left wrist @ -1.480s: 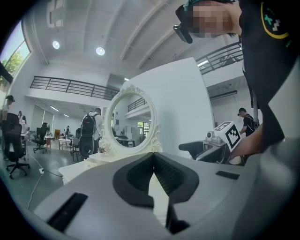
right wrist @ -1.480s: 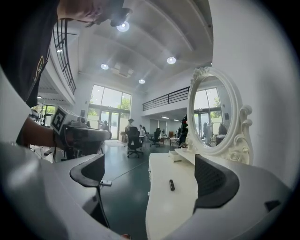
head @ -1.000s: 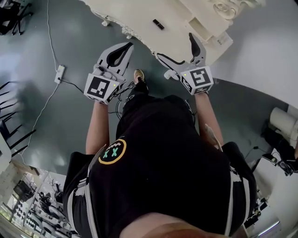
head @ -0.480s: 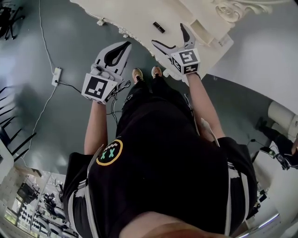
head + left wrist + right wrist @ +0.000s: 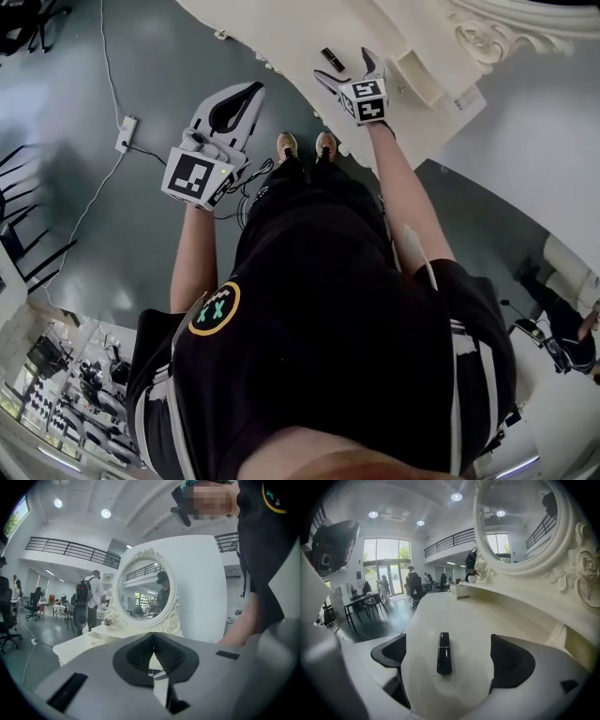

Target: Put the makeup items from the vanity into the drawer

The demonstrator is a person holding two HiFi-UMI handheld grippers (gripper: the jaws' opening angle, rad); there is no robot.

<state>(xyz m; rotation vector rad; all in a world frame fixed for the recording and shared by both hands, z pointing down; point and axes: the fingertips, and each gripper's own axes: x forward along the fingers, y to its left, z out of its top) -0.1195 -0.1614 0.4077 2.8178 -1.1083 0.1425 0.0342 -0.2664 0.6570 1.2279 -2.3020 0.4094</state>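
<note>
Straddling a black lipstick tube [image 5: 444,653], my right gripper [image 5: 452,663] has its jaws spread wide, one on each side of it and touching neither end nor side. The tube lies flat on the cream vanity top [image 5: 454,613], lengthwise between them, below the round mirror [image 5: 515,522]. My left gripper [image 5: 153,635] hangs off the vanity's edge, above the grey floor [image 5: 141,216], jaws pressed together and empty.

Power strip [image 5: 125,134] on grey floor [image 5: 141,248]; backpacked person [image 5: 92,592] standing beyond.
</note>
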